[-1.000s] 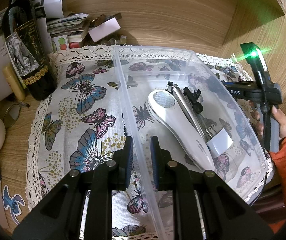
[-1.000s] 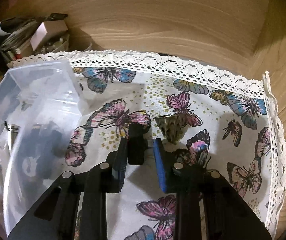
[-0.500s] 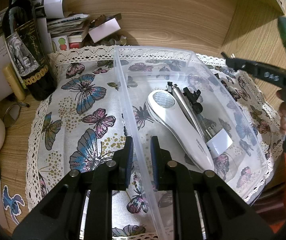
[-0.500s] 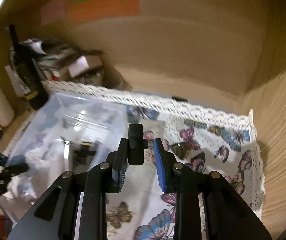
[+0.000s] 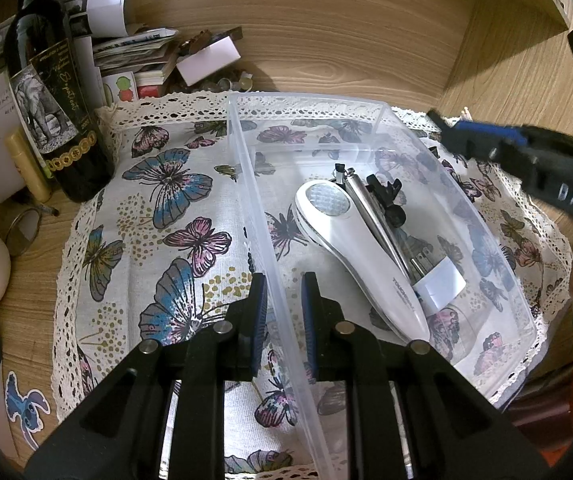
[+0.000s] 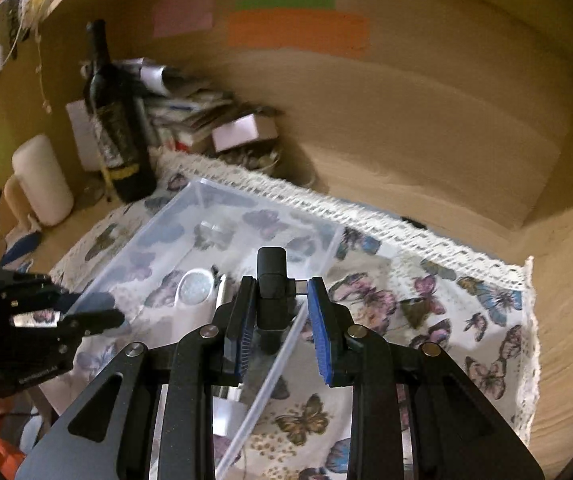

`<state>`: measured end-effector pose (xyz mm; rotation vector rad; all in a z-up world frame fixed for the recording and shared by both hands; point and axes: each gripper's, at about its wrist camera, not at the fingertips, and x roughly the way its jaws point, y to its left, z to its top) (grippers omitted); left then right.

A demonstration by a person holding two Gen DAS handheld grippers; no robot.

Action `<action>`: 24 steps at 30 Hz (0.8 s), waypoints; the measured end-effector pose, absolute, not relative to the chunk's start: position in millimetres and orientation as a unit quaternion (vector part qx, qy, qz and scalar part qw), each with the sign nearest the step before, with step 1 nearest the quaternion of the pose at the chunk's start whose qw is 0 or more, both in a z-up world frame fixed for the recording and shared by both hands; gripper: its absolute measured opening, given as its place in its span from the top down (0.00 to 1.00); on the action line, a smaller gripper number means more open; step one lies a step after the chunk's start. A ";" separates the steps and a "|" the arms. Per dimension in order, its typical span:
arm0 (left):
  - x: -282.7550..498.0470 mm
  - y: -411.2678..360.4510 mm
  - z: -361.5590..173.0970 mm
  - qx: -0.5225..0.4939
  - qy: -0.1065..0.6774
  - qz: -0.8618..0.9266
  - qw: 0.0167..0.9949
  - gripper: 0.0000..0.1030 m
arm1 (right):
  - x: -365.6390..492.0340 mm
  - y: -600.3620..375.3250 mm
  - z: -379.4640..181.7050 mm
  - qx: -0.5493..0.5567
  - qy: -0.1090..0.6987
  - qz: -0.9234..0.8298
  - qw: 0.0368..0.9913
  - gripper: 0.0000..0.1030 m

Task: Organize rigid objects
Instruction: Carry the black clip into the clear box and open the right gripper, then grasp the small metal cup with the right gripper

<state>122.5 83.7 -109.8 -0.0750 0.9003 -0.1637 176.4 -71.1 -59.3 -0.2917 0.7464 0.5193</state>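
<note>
A clear plastic bin [image 5: 366,100] lies on a butterfly-print cloth [image 5: 158,208]. In it are a white handheld device [image 5: 362,256], a metal rod [image 5: 374,216], a black clip [image 5: 386,196] and a white plug [image 5: 438,280]. My left gripper [image 5: 281,312] straddles the bin's left wall, its pads close on either side of it. My right gripper [image 6: 280,320] is shut on a small black adapter [image 6: 271,292] and holds it above the bin's right wall [image 6: 278,376]. The right gripper also shows in the left wrist view [image 5: 518,160], above the bin's right side.
A dark wine bottle [image 5: 54,92], stacked papers and small boxes [image 5: 158,56] stand behind the cloth at the left. A white cylinder [image 6: 42,180] stands left of the bottle. Wooden walls close in the back and right. Coloured sticky notes [image 6: 294,32] hang on the back wall.
My right gripper has lifted the black adapter off the cloth and carried it left, up over the bin. The left gripper has stayed on the bin wall.
</note>
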 end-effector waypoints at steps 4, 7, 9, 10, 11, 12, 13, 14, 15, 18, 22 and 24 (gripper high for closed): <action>122.3 82.9 -109.5 -0.036 0.435 -0.079 0.896 0.85 | 174.1 -65.6 -71.7 -0.148 0.375 0.261 0.877 0.77; 122.4 82.8 -109.4 -0.037 0.434 -0.079 0.896 0.85 | 173.3 -61.3 -79.2 -0.158 0.384 0.264 0.870 0.77; 122.2 82.7 -109.2 -0.037 0.434 -0.079 0.896 0.85 | 172.9 -62.5 -79.1 -0.156 0.382 0.257 0.874 0.76; 122.2 82.1 -109.1 -0.037 0.434 -0.079 0.896 0.85 | 173.3 -62.8 -77.8 -0.155 0.383 0.258 0.873 0.76; 122.2 82.5 -109.2 -0.037 0.435 -0.079 0.896 0.85 | 173.7 -64.7 -75.4 -0.152 0.381 0.258 0.875 0.75; 122.2 82.6 -109.2 -0.037 0.434 -0.079 0.896 0.85 | 174.2 -66.6 -72.9 -0.149 0.377 0.255 0.878 0.73; 122.2 82.6 -109.2 -0.037 0.434 -0.079 0.896 0.85 | 174.8 -69.6 -69.2 -0.146 0.373 0.252 0.881 0.73; 122.1 81.6 -109.1 -0.037 0.434 -0.080 0.896 0.85 | 175.1 -71.1 -66.6 -0.143 0.372 0.250 0.883 0.72; 122.3 82.6 -109.2 -0.037 0.434 -0.079 0.897 0.85 | 175.8 -73.5 -63.7 -0.138 0.369 0.247 0.885 0.71; 122.3 82.7 -109.2 -0.038 0.435 -0.080 0.896 0.85 | 179.3 -82.4 -54.9 -0.127 0.362 0.235 0.893 0.68; 123.3 82.6 -108.8 -0.040 0.436 -0.083 0.895 0.85 | 187.8 -99.7 -43.3 -0.113 0.352 0.214 0.904 0.50; 123.2 82.9 -108.8 -0.039 0.436 -0.082 0.895 0.85 | 193.5 -111.6 -36.8 -0.104 0.343 0.196 0.913 0.44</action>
